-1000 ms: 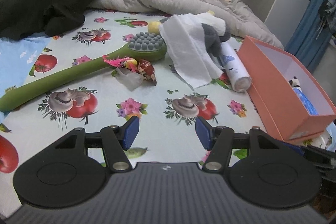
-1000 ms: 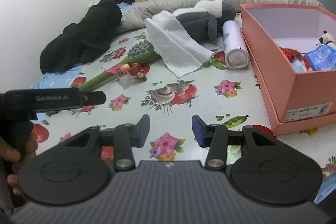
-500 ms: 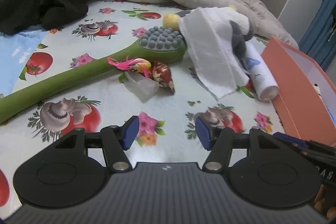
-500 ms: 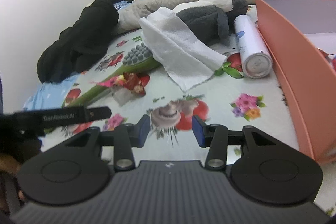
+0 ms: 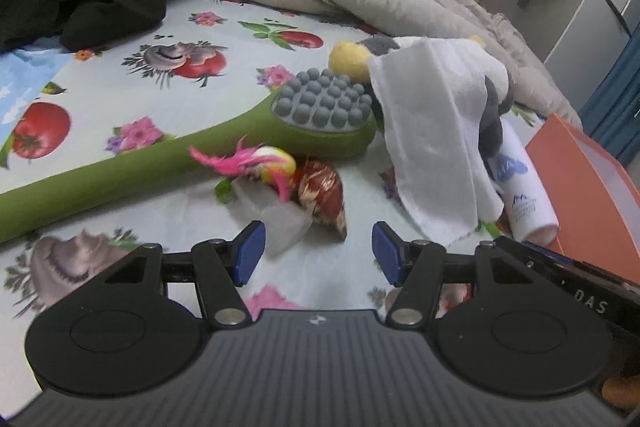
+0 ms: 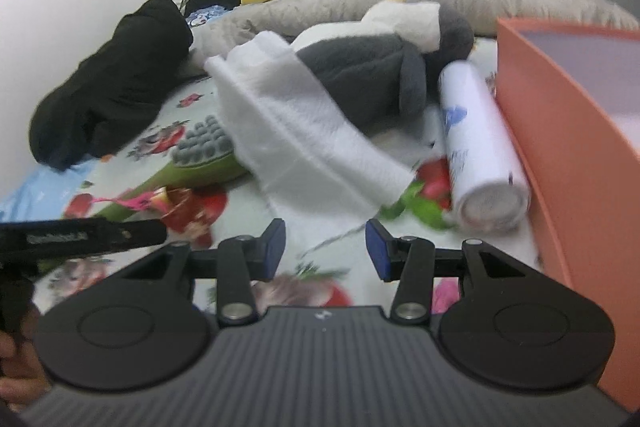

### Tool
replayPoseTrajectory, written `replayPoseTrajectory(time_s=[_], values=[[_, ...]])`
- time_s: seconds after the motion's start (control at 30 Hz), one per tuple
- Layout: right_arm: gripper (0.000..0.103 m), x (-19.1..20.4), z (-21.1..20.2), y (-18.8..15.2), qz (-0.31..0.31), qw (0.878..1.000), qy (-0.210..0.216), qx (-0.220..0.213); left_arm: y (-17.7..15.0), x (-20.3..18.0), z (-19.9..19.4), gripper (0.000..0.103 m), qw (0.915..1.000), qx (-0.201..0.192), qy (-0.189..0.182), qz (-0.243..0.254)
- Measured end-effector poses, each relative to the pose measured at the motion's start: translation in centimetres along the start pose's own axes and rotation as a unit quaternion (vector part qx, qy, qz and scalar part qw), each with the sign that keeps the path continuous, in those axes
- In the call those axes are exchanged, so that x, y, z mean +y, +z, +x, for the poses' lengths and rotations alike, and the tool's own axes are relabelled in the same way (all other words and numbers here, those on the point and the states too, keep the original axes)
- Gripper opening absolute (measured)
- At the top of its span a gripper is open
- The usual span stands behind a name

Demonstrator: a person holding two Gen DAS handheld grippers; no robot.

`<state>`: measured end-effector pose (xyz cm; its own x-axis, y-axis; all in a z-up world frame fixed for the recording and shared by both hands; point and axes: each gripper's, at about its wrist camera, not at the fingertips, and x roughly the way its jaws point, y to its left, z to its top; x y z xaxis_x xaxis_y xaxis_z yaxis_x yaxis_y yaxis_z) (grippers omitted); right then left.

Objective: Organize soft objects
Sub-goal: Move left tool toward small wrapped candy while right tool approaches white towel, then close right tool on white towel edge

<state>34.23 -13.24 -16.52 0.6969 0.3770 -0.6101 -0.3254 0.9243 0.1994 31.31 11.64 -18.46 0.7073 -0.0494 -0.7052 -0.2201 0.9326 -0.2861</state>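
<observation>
On a bed, the left gripper (image 5: 318, 251) is held with fingers parted and empty above a small pile of wrappers (image 5: 296, 183). The right gripper (image 6: 325, 247) is likewise parted and empty. Just beyond it, a white cloth (image 6: 296, 131) is draped over a grey plush toy (image 6: 372, 71). A white can (image 6: 480, 151) lies beside an orange box (image 6: 560, 131); a green massager (image 5: 224, 135) lies left.

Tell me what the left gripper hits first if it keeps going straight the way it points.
Probably the clear plastic piece and the red-brown wrapped packet just ahead of the open left gripper, before the green massage brush. Depth is hard to judge.
</observation>
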Motion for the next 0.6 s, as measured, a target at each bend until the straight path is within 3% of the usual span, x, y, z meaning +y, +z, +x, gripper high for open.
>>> replayPoseTrajectory(time_s=[0.17, 0.33, 0.47, 0.6], values=[[0.063, 0.2, 1.7, 1.5, -0.069, 0.997, -0.005, -0.015, 0.9, -0.6, 1.4, 0.063, 0.9999, -0.013, -0.005, -0.002], [0.063, 0.4, 4.0, 2.4, -0.109, 0.994, -0.009, -0.016, 1.3, -1.4, 2.8, 0.059, 0.9998, -0.014, -0.001, 0.014], [0.063, 0.6, 5.9, 2.2, -0.141, 0.990, -0.015, -0.001, 1.1, -1.7, 3.6, 0.050, 0.9994, -0.019, 0.016, 0.026], [0.061, 0.4, 7.1, 1.7, -0.138, 0.990, -0.003, 0.023, 1.2, -1.8, 4.1, 0.032, 0.9992, -0.016, 0.022, 0.030]])
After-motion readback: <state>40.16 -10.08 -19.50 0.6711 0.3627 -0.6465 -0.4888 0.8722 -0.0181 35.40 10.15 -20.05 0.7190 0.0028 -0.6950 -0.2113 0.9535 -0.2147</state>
